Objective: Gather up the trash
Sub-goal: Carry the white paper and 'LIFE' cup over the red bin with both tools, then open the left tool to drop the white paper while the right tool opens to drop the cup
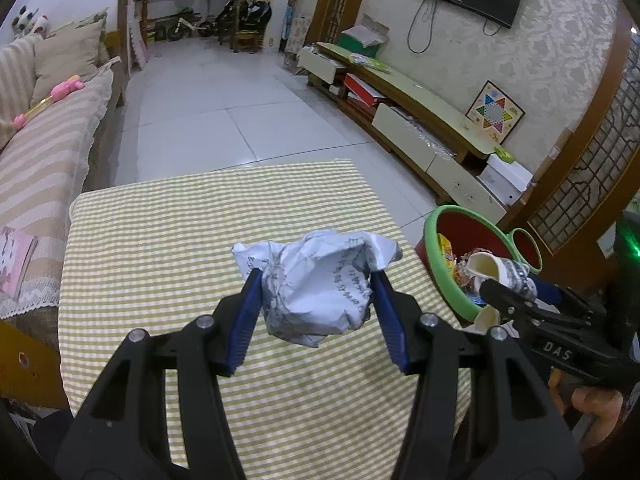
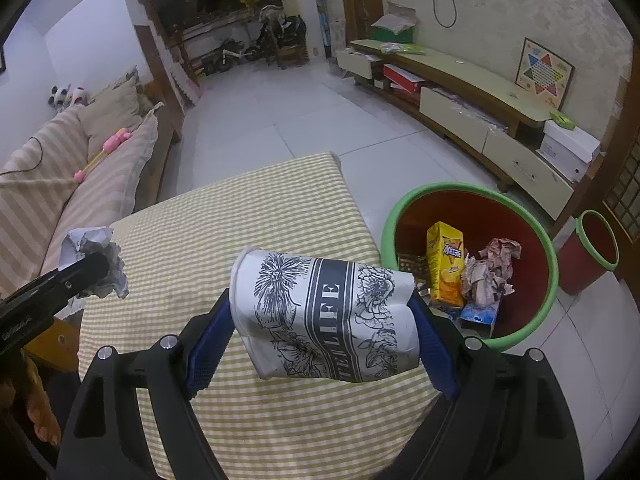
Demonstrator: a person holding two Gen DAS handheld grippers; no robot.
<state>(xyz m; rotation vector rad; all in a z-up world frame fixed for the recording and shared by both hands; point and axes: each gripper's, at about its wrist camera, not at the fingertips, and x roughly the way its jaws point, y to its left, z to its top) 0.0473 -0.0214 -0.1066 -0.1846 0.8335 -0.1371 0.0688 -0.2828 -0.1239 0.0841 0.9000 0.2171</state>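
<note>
Left tool (image 1: 316, 292) angled down over table (image 1: 160, 240) – pinching crumpled paper (image 1: 316, 280), right tool (image 2: 324, 320) likewise – clamping paper cup (image 2: 324, 316)

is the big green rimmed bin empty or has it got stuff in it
Partly filled: the bin holds a yellow box and crumpled paper near its bottom.

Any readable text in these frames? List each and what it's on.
"LIFE", with part of a word before it: paper cup in the right gripper.
"DAS": right gripper's body, seen from the left wrist view.
Print on the crumpled paper in the left gripper: too creased to read.
Yellow box logo in the bin: too blurred.
</note>
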